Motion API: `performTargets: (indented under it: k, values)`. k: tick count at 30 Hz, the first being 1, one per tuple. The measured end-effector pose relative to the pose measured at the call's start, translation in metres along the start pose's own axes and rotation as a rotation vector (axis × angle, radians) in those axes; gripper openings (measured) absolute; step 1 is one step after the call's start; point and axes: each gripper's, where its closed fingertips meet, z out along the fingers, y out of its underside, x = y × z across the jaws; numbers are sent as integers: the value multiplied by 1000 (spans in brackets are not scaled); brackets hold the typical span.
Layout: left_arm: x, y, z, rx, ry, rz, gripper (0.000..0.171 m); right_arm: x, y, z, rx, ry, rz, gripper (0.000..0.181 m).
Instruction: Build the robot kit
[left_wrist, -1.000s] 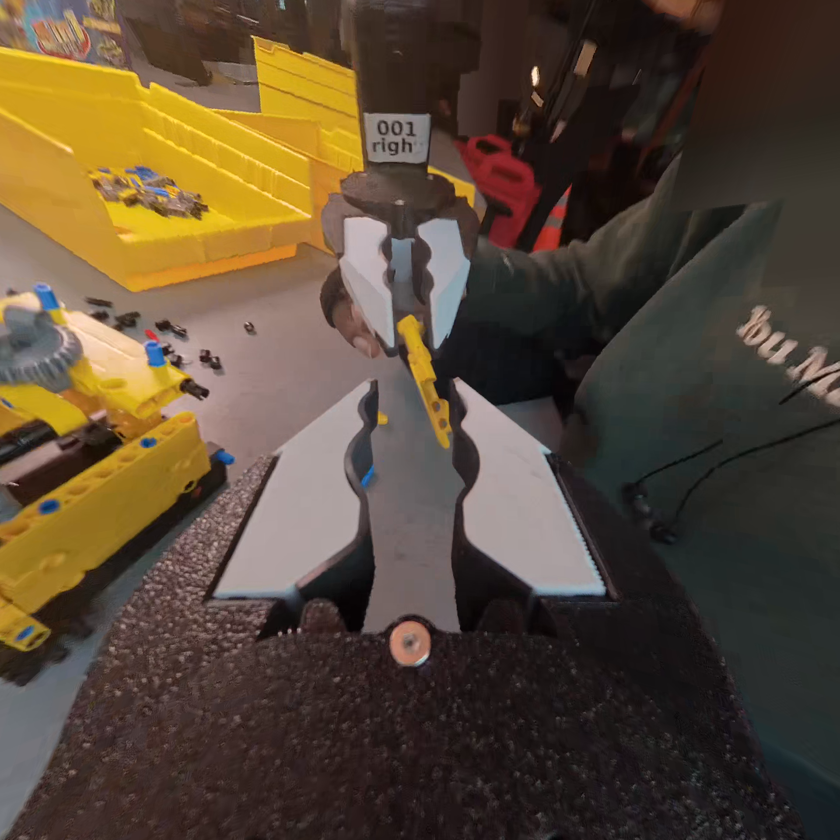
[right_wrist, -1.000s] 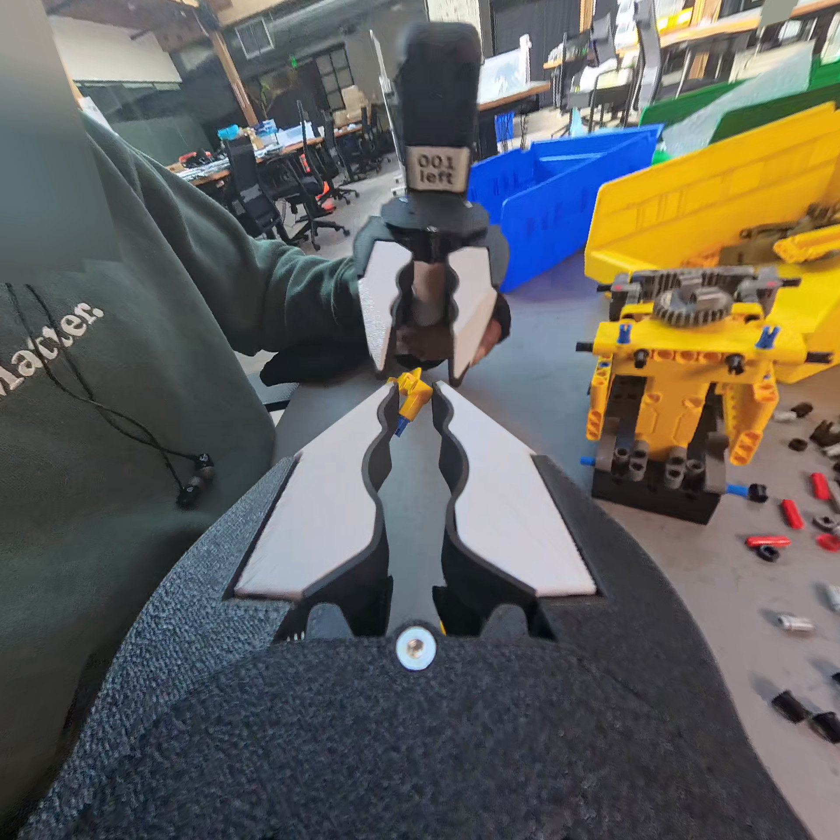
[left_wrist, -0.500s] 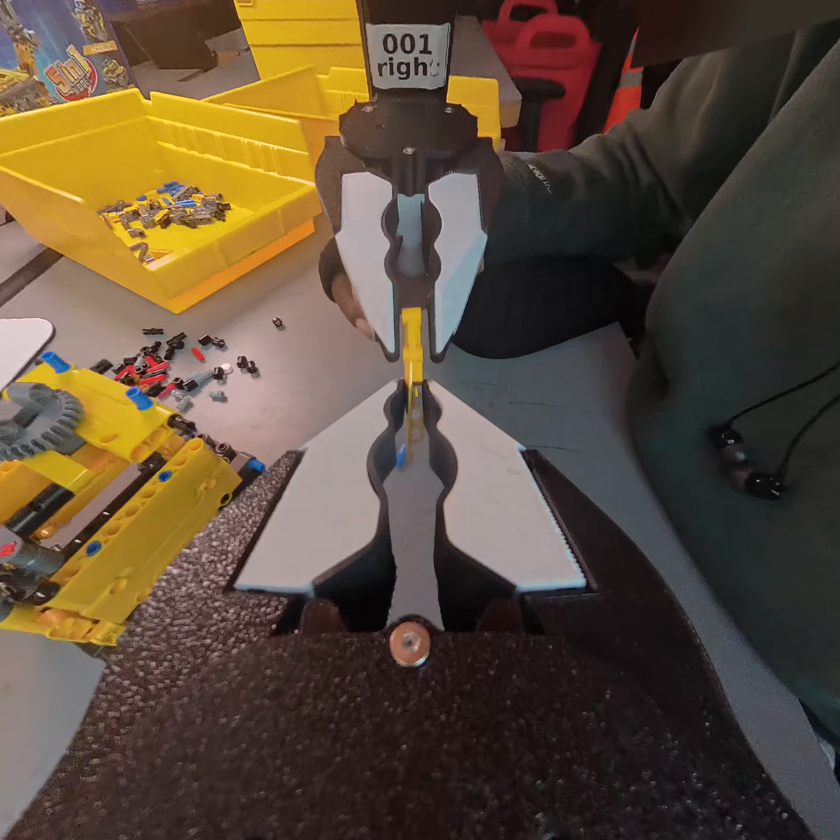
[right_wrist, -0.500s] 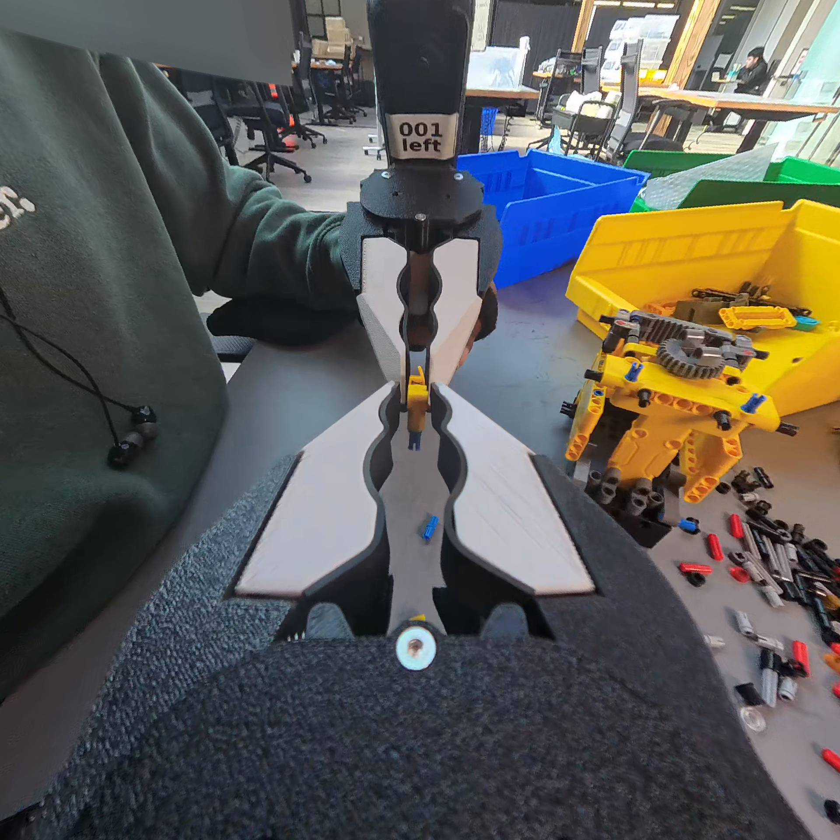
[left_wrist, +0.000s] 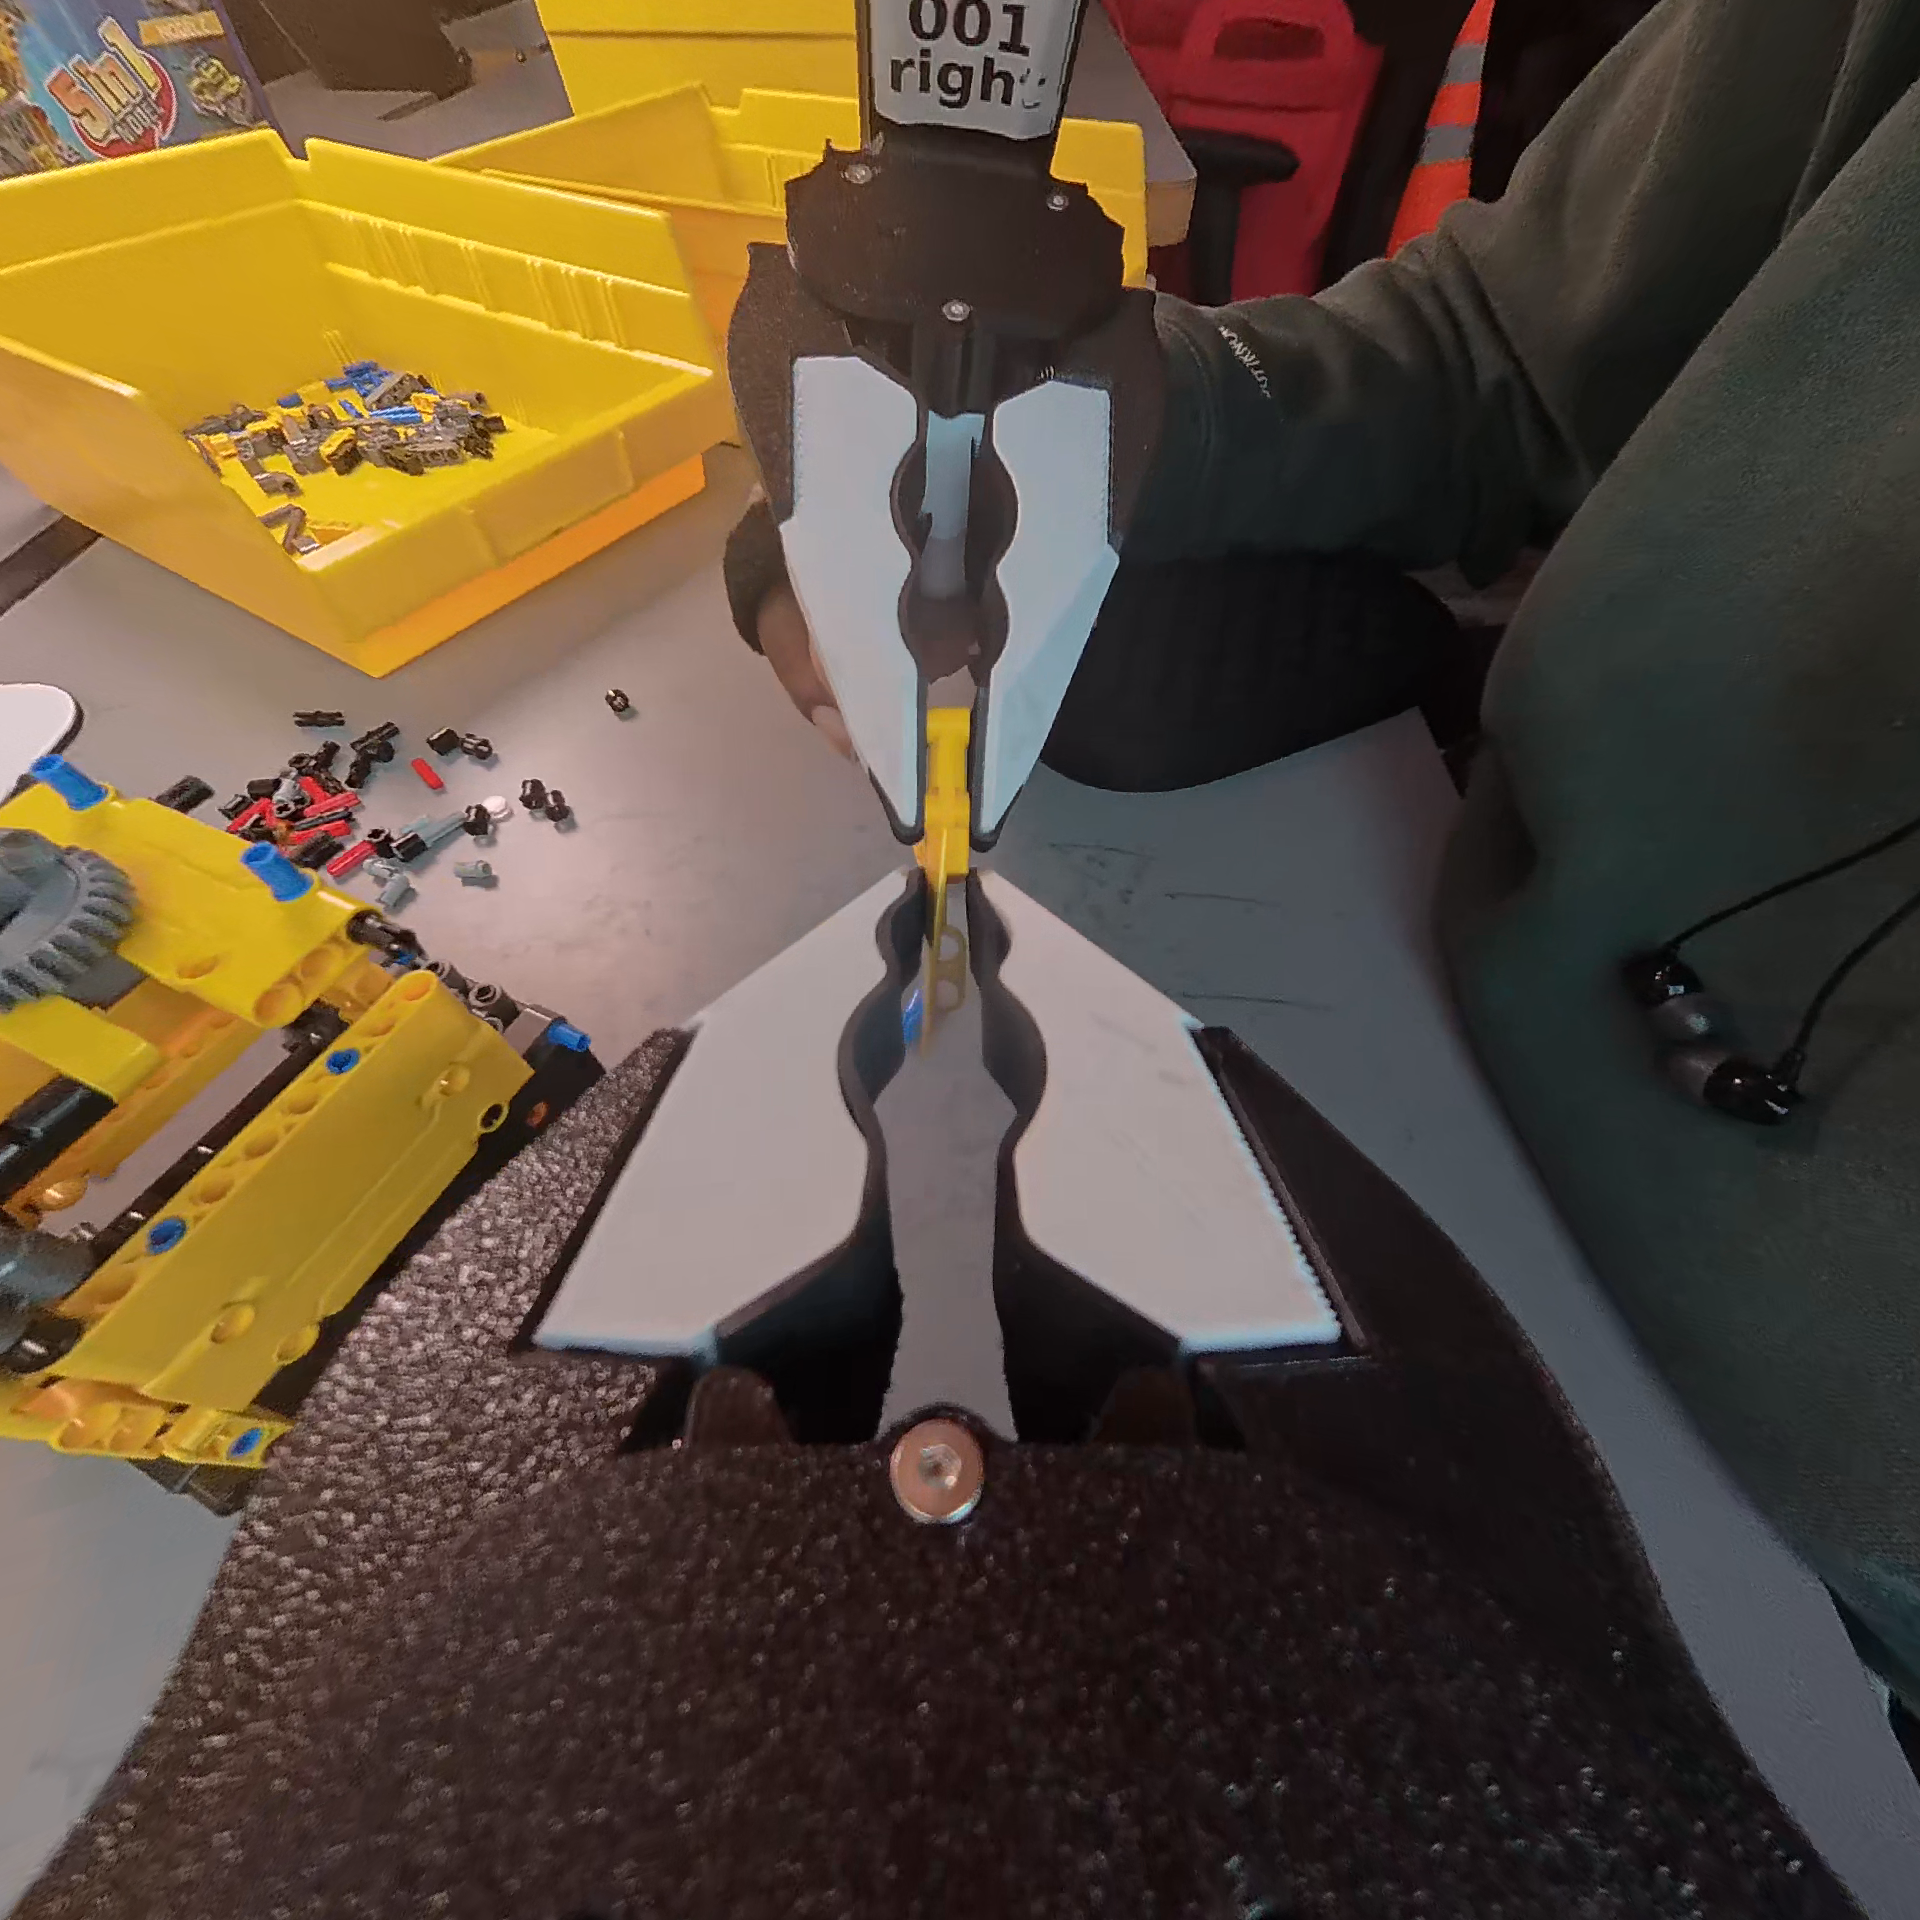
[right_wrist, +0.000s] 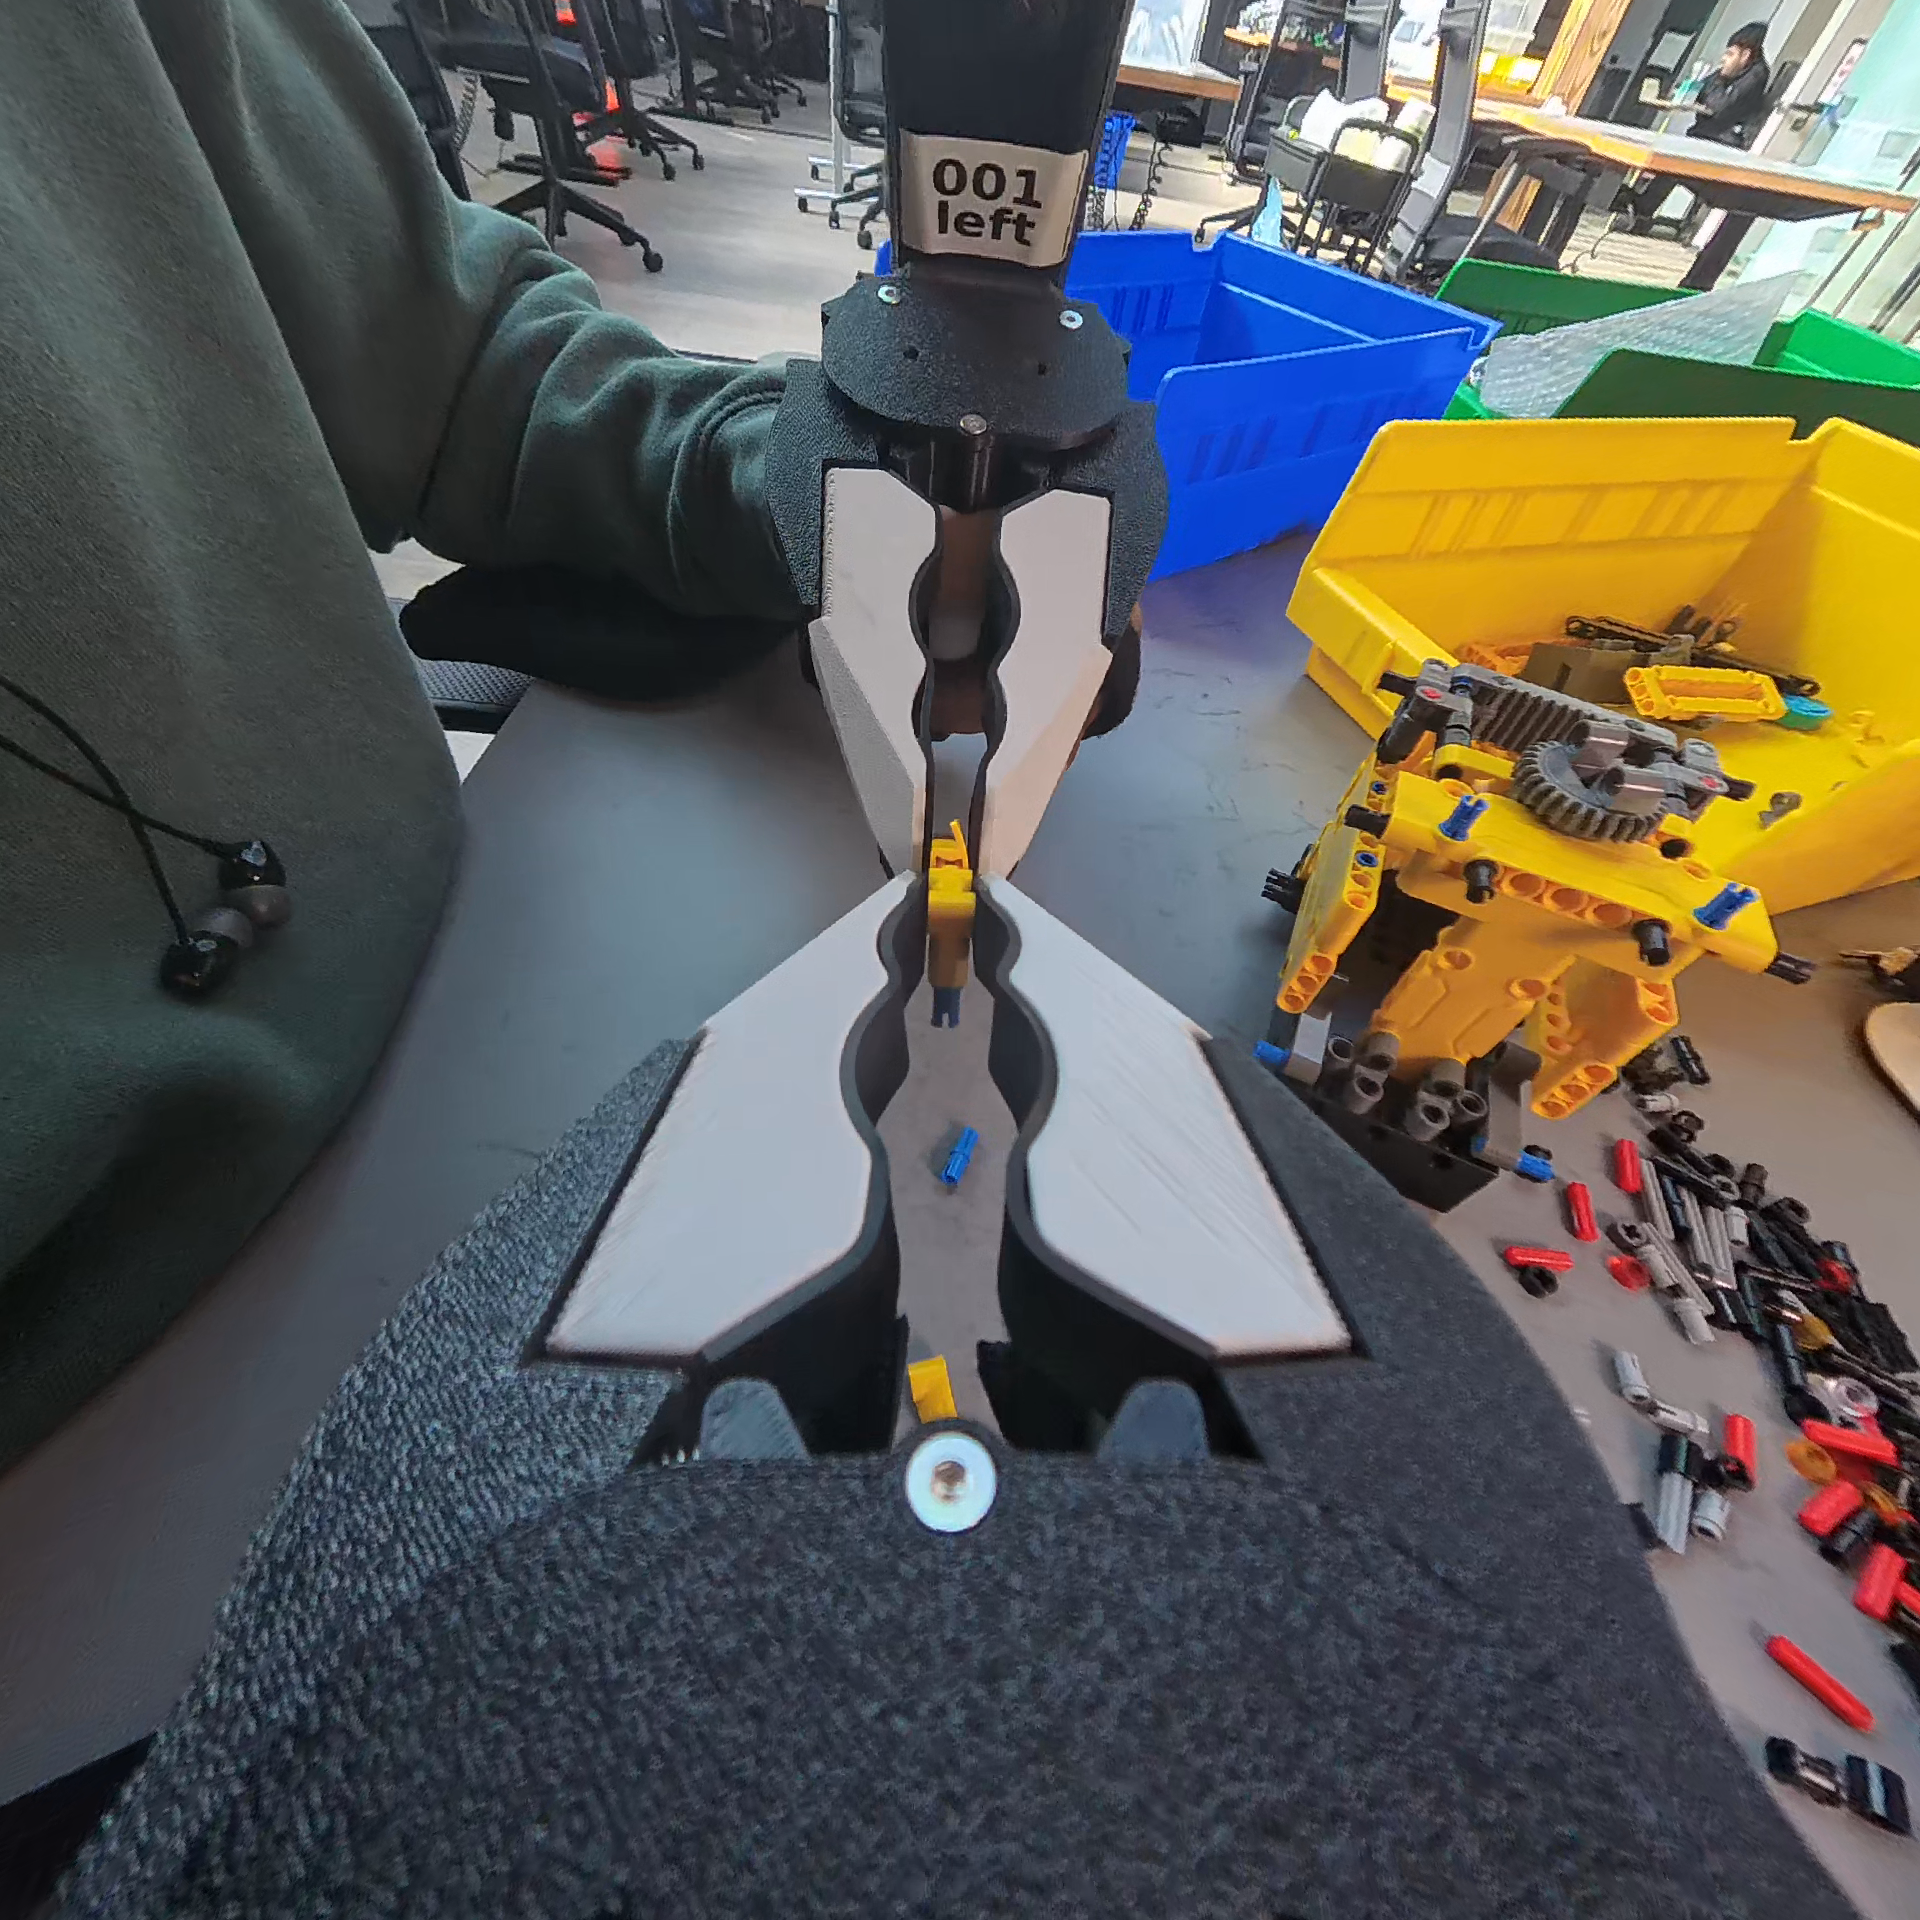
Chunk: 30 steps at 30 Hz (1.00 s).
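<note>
My left gripper (left_wrist: 940, 883) and my right gripper (right_wrist: 948, 885) meet tip to tip above the grey table (left_wrist: 665, 935). Both are shut on one small yellow beam part (left_wrist: 948, 961). In the left wrist view the right gripper (left_wrist: 940, 831) comes down from the top and pinches the beam's far end. In the right wrist view the left gripper (right_wrist: 951, 857) faces me, and the yellow part (right_wrist: 949, 940) with a blue pin (right_wrist: 943, 1013) at its end sticks back between my fingers. A loose blue pin (right_wrist: 958, 1155) lies on the table below.
A yellow brick-built vehicle model (left_wrist: 208, 1091) (right_wrist: 1538, 894) stands beside the grippers. Loose red, black and grey pins (left_wrist: 343, 800) (right_wrist: 1766, 1299) are scattered near it. Yellow parts bins (left_wrist: 343, 343) (right_wrist: 1662, 540) and a blue bin (right_wrist: 1299, 364) stand behind. A person's green sleeve (left_wrist: 1403, 416) is close by. The tips of both grippers are at nearly the same place.
My left gripper was open around the beam held by the right gripper; it has since shut on it. Both grippers tilted down toward the table and drew closer together.
</note>
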Motion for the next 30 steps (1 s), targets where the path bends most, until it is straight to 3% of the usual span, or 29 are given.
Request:
performTargets:
  k: [13, 30]
  values:
    - [0, 5, 3, -5, 27, -67, 7, 0, 6, 1, -29, -1, 17, 7]
    - [-2, 6, 3, 24, 71, -143, 6, 2, 8, 3, 37, -51, 156, 7]
